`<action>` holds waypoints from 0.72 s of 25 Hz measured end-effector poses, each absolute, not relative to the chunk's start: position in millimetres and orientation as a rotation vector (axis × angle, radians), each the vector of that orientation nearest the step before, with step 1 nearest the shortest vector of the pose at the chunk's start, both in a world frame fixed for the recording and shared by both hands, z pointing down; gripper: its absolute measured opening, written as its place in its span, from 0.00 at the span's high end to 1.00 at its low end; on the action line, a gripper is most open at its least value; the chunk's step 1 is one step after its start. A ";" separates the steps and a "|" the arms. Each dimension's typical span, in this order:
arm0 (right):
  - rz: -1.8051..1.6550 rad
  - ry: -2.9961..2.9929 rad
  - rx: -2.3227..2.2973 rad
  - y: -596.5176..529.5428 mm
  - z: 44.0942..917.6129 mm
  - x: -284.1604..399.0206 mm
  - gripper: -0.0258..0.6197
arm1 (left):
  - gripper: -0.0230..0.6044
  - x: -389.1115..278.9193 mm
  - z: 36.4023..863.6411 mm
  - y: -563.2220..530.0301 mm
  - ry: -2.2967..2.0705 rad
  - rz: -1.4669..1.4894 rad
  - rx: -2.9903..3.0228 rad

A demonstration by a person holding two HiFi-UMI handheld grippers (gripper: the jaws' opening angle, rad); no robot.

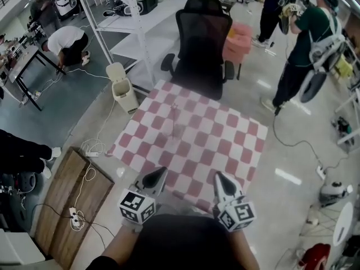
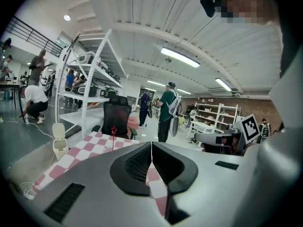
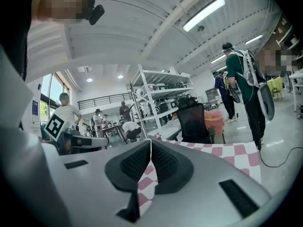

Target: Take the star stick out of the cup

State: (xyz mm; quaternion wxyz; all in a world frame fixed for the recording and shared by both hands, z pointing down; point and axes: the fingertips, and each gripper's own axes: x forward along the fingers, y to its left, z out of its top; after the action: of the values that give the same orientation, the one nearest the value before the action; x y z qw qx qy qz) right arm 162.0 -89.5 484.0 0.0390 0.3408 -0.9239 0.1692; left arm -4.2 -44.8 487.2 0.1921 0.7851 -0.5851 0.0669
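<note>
A table under a pink-and-white checked cloth (image 1: 225,151) stands in front of me. Near its far left part is a clear cup (image 1: 173,129), faint in the head view, with a thin stick rising from it. In the left gripper view the star stick (image 2: 113,131) shows a red star on top; in the right gripper view the star (image 3: 157,136) peeks just above the jaws. My left gripper (image 1: 161,172) (image 2: 151,146) and right gripper (image 1: 219,176) (image 3: 151,144) hover at the near edge, well short of the cup. Both are shut and hold nothing.
A black office chair (image 1: 199,44) stands behind the table, with a pink seat (image 1: 239,41) beside it. To the left are a white bin (image 1: 122,87), white shelving (image 1: 121,21) and a wooden board (image 1: 73,204) with cables. A person in green (image 1: 306,44) stands at the right.
</note>
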 end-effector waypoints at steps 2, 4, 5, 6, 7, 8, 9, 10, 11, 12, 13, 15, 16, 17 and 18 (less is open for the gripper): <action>0.529 -2.830 1.045 -94.2 485.1 164.5 0.93 | 0.89 -3.4 488.8 -50.1 -1.656 0.198 2.190; 0.537 -2.825 1.051 -97.7 486.4 165.8 0.93 | 0.89 -3.0 490.4 -54.6 -1.653 0.202 2.186; 0.537 -2.822 1.054 -99.0 487.5 165.6 0.93 | 0.89 -3.9 491.5 -56.4 -1.651 0.202 2.184; 0.537 -2.816 1.057 -99.9 488.8 164.6 0.93 | 0.89 -6.0 492.8 -58.1 -1.651 0.203 2.181; 0.539 -2.810 1.063 -100.8 490.1 163.1 0.93 | 0.89 -9.2 494.4 -59.8 -1.652 0.204 2.178; 0.541 -2.802 1.072 -101.9 491.3 161.2 0.93 | 0.89 -13.1 496.2 -61.7 -1.651 0.205 2.174; 0.542 -2.795 1.083 -103.3 492.2 158.9 0.93 | 0.89 -17.5 498.0 -64.0 -1.647 0.206 2.172; 0.542 -2.788 1.094 -104.9 492.8 156.1 0.93 | 0.89 -21.9 499.8 -66.6 -1.640 0.204 2.171; 0.541 -2.780 1.104 -106.7 493.4 152.7 0.93 | 0.89 -26.6 501.6 -69.5 -1.630 0.203 2.172; 0.540 -2.771 1.117 -108.5 494.1 148.8 0.93 | 0.89 -31.4 503.4 -72.8 -1.618 0.204 2.176; 0.539 -2.761 1.131 -110.5 494.7 144.8 0.93 | 0.89 -36.4 505.2 -76.4 -1.604 0.208 2.182; 0.540 -2.741 1.165 -114.1 494.8 136.1 0.93 | 0.89 -47.8 507.4 -84.6 -1.578 0.217 2.198; 0.539 -2.731 1.180 -115.8 494.2 131.2 0.93 | 0.89 -54.5 507.5 -89.1 -1.567 0.220 2.207; 0.535 -2.721 1.195 -117.3 493.1 125.9 0.93 | 0.89 -61.7 507.4 -94.0 -1.557 0.221 2.217; 0.530 -2.711 1.210 -118.9 491.8 120.7 0.93 | 0.89 -68.9 507.5 -99.2 -1.545 0.221 2.227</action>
State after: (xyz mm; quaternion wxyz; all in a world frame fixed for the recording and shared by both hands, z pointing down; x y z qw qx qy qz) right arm 120.7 -118.9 491.8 0.0626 0.4005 -0.8972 0.1755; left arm -68.9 -99.2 507.5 0.2094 0.8007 -0.5556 0.0796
